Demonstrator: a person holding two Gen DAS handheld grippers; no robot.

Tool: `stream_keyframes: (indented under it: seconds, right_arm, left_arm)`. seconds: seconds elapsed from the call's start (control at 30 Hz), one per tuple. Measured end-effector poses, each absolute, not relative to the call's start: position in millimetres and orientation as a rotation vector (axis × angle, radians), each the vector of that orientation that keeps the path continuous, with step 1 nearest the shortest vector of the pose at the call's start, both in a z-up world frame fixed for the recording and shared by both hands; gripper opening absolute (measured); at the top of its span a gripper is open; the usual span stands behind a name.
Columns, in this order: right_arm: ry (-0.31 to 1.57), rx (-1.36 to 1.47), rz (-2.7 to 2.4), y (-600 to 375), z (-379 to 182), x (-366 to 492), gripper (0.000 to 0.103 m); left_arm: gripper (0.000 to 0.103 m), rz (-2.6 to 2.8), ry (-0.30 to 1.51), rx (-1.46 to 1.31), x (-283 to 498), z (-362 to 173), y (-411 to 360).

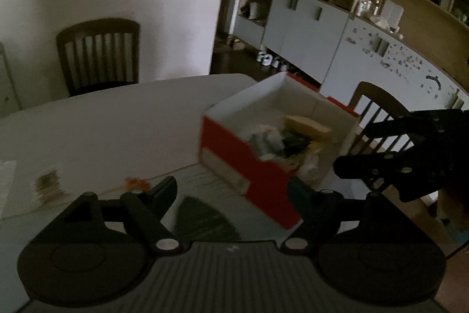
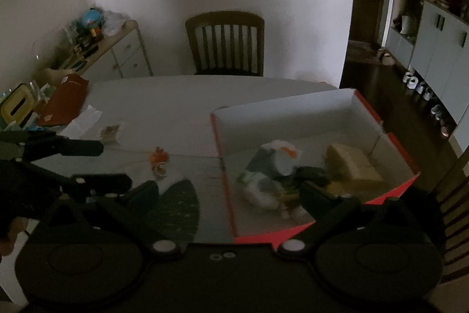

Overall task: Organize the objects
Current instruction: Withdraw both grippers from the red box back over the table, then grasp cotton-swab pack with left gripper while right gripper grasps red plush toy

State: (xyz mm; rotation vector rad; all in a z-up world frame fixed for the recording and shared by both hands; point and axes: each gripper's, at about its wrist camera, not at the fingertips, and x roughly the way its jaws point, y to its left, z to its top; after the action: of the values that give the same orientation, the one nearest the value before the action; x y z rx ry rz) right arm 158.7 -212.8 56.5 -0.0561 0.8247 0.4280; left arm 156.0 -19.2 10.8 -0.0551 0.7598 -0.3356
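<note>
The left tongs [image 1: 231,189] are held wide open and empty above the desk [image 1: 102,119], with a dark green mat [image 1: 202,217] seen between the fingers. The right tongs [image 2: 228,192] are likewise spread wide and empty, the right finger hanging over the near part of the box [image 2: 293,107] and the left finger over the mat. Each pair of tongs is seen at the edge of the other's view.

The box, red outside and white inside, is set open on the right part of the desk, its long axis running away from the tongs and slightly rightward. In its near half a heap of blurred soft items [image 2: 272,175] and a pale yellow block [image 2: 351,163] are held. A small orange object [image 2: 158,157] is lying on the desk just left of the box, beyond the mat.

The desk is pale and smooth. A wooden chair [image 2: 225,46] is placed at its far side against a white wall, and grey cabinets [image 1: 307,25] are ranged at the right.
</note>
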Motion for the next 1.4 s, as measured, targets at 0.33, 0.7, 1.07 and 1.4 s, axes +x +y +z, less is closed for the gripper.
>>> stream_keyframes:
  seconds: [0.33, 0.7, 1.07, 1.4]
  right_arm:
    - [0.837, -0.088, 0.429, -151.4, 53.0, 152.9, 0.102]
    - [0.874, -0.15, 0.451, -87.0, 35.5, 163.7, 0.102]
    - [0.929, -0.206, 0.475, -36.6, 1.4, 184.2, 0.102]
    - [0.982, -0.245, 0.455, -11.0, -47.0, 220.5, 0.1]
  left_arm:
    - [0.1, -0.246, 0.759, -0.061, 155.8, 5.7, 70.1]
    - [0.102, -0.113, 0.77, -0.08, 172.6, -19.0, 149.5]
    - [0.102, -0.065, 0.828, -0.027, 205.1, -62.4, 187.7]
    - [0.102, -0.054, 0.826, -0.003, 246.9, -103.5, 186.0]
